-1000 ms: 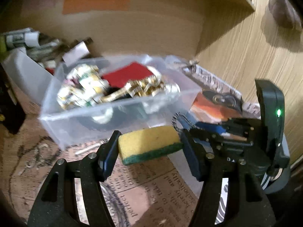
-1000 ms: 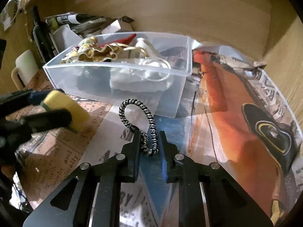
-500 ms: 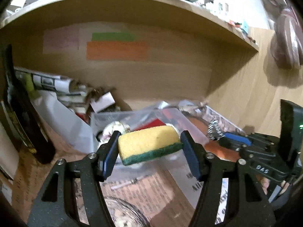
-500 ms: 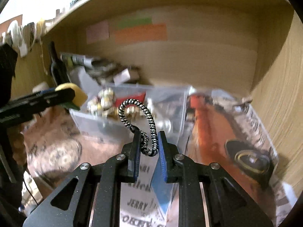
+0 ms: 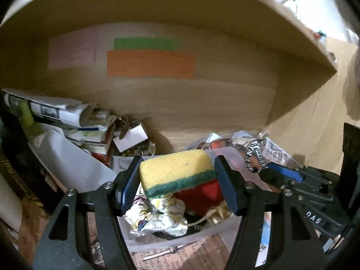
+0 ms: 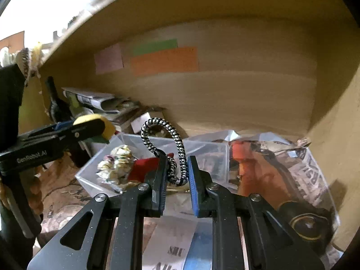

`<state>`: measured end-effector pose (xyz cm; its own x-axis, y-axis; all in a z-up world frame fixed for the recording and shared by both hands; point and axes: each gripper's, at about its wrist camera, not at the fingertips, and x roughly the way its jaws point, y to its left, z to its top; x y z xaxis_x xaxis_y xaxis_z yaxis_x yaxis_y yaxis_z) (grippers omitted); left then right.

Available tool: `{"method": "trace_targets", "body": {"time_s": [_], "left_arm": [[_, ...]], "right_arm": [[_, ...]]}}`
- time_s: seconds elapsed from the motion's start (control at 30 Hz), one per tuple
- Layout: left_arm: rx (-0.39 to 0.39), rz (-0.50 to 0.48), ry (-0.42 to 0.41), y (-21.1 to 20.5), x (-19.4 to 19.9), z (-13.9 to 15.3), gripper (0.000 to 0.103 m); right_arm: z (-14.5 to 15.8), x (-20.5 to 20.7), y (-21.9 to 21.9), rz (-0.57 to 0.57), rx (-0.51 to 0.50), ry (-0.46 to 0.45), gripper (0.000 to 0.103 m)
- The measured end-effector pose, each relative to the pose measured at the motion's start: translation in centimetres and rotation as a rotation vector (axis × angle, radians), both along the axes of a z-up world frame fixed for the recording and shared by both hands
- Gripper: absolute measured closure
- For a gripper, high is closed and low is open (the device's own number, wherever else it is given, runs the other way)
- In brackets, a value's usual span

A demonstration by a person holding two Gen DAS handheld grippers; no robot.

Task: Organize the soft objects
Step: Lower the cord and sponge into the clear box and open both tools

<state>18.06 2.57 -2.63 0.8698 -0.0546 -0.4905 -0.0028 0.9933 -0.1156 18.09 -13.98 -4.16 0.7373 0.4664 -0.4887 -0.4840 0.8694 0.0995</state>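
My left gripper [image 5: 177, 182] is shut on a yellow sponge [image 5: 175, 171] with a green scrub layer, held above the near part of a clear plastic bin [image 5: 180, 240]. The bin holds crumpled foil [image 5: 157, 220], a red cloth [image 5: 202, 193] and gold ribbon. My right gripper [image 6: 177, 175] is shut on a black-and-white braided hair tie [image 6: 166, 135], whose loop stands up above the fingers, over the bin's near right side [image 6: 216, 157]. The right gripper [image 5: 270, 171] also shows in the left wrist view, and the left gripper with the sponge [image 6: 103, 123] in the right wrist view.
The bin stands on newspaper [image 6: 310, 173] inside a wooden shelf compartment with coloured notes [image 5: 150, 65] on its back wall. Rolled papers and small boxes [image 5: 90, 123] are piled at the back left. A dark bottle [image 6: 56, 105] stands at the left. The wooden side wall [image 5: 315, 117] is close on the right.
Both grippers have moved forward and over the bin, each keeping its hold. The bin's contents now lie right below the sponge and the hair tie.
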Motion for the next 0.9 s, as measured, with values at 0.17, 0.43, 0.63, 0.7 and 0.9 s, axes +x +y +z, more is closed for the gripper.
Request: {"method": "trace_targets", "body": {"time_s": [0.17,0.43,0.63,0.7,0.9], "left_arm": [[-0.011,-0.002,0.074,-0.1,2.8,-2.6,0.039],[0.028,-0.042,0.158,-1.4,4.4,-6.0,0.037],[0.007,-0.056,0.194,-1.0,4.0,-6.9,0.024],[-0.005,-0.061,0.194,-0.7,3.5,-6.8,0.023],[-0.022,-0.046,0.116,0.0,0.9,-4.5,0.021]], "right_arm": [[-1.9,1.9,0.0,-0.011,-0.011,0.074,0.087],[-4.1,3.1,0.6,-0.011,-0.066,0.146,0.083],[-4.2,3.0,0.4,-0.021,-0.07,0.15,0.048],[-3.9,2.8,0.3,-0.024,-0.065,0.134,0.041],[-2.7,2.0,-0.1,-0.01,-0.036,0.108,0.04]]}}
